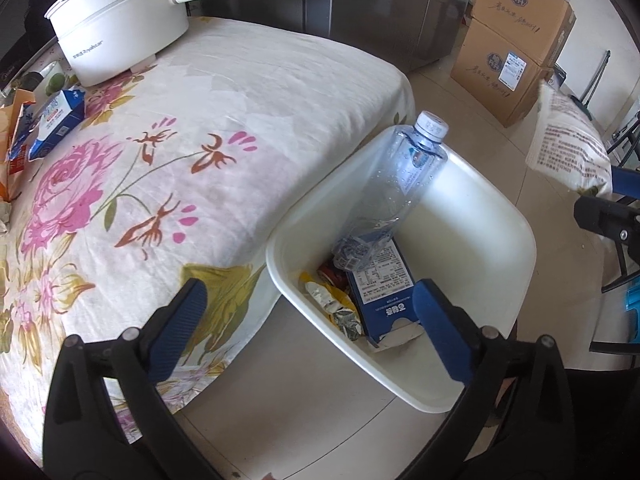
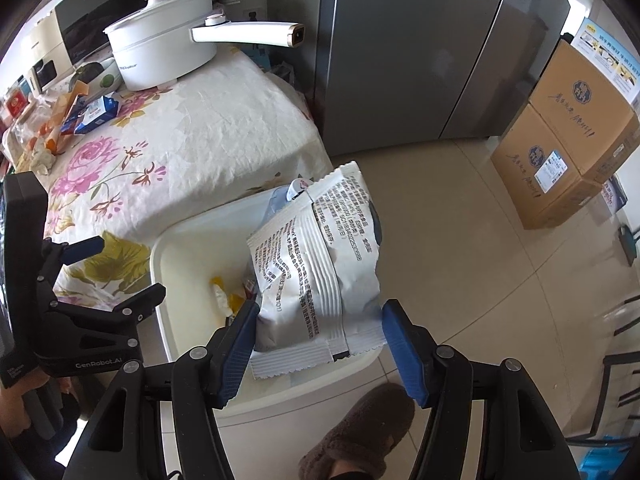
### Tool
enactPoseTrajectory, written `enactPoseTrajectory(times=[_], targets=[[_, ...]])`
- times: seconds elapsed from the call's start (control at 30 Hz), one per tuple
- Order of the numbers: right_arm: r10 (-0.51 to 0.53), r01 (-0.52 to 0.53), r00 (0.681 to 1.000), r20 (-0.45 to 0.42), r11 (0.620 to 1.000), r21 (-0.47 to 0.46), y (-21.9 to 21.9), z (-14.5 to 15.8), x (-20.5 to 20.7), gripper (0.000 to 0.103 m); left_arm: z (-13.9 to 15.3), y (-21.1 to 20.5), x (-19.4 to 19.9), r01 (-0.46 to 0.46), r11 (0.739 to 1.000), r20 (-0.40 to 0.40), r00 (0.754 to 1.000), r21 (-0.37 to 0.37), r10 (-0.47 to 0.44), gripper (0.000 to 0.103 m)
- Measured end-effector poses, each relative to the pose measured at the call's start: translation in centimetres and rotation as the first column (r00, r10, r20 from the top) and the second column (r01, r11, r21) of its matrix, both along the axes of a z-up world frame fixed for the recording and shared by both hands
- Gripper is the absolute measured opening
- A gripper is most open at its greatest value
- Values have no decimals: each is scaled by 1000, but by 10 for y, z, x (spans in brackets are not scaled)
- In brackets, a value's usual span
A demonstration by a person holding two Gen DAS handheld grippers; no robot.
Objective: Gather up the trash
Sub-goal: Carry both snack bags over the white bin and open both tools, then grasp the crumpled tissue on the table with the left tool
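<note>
The worktop point(image 1: 240, 92), draped in a floral cloth, carries a white electric pot point(image 1: 120, 28) at its far end and a blue carton point(image 1: 58, 120) among scraps at its left edge. Just beside its near corner stands the white trash bin point(image 1: 500, 248), holding a clear plastic bottle point(image 1: 404, 172) leaning on the rim, a blue box point(image 1: 384, 288) and crumpled wrappers point(image 1: 332, 300). The left hand-held gripper point(image 1: 310, 312) hovers low over the bin's near edge, fingers spread wide, holding nothing. The right hand-held gripper point(image 2: 316, 344) hangs above the bin, its fingers parted around a white snack bag point(image 2: 316, 264), whose bottom sits between them; whether both pads touch it cannot be told. Stacked cardboard boxes point(image 2: 568, 136) stand well apart, and a brown slipper point(image 2: 360, 432) shows below.
</note>
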State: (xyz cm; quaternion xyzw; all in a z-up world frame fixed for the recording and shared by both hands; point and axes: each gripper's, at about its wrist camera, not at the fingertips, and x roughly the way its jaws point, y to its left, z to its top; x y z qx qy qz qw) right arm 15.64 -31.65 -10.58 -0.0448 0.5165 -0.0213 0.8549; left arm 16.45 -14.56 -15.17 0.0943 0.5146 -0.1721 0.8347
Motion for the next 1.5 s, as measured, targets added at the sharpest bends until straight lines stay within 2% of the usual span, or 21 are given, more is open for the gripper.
enactPoseTrajectory(times=[0.03, 0.1, 0.57, 0.83, 0.97, 1.13, 1.27, 1.43, 1.5], targets=[[3, -3, 1000, 5, 1000, -9, 1, 1, 1, 79, 0, 1, 0, -2, 1000, 2, 1000, 4, 2, 102], [0, 1, 1000, 26, 999, -36, 4, 2, 1, 87, 1, 3, 1, -7, 1000, 6, 1000, 17, 7, 102], [-18, 19, 1000, 20, 999, -27, 13, 3, 10, 87, 11, 24, 5, -45, 999, 1, 999, 10, 45, 102], [-25, 23, 999, 48, 999, 31, 30, 11, 22, 87, 33, 70, 16, -104, 994, 45, 994, 26, 103, 102], [-16, 12, 997, 73, 998, 59, 50, 18, 34, 87, 45, 106, 26, -169, 985, 77, 983, 34, 166, 102], [5, -12, 996, 85, 996, 88, 83, 18, 52, 88, 56, 162, 43, -310, 950, 119, 945, 27, 305, 102], [45, -53, 994, 98, 995, 86, 113, 17, 68, 88, 62, 215, 53, -445, 895, 138, 885, -28, 445, 102], [78, -84, 992, 104, 995, 54, 142, 10, 90, 88, 58, 276, 70, -546, 835, 148, 822, -69, 550, 102], [80, -84, 992, 96, 995, 49, 149, 5, 98, 88, 56, 295, 75, -572, 816, 160, 800, -87, 578, 97]])
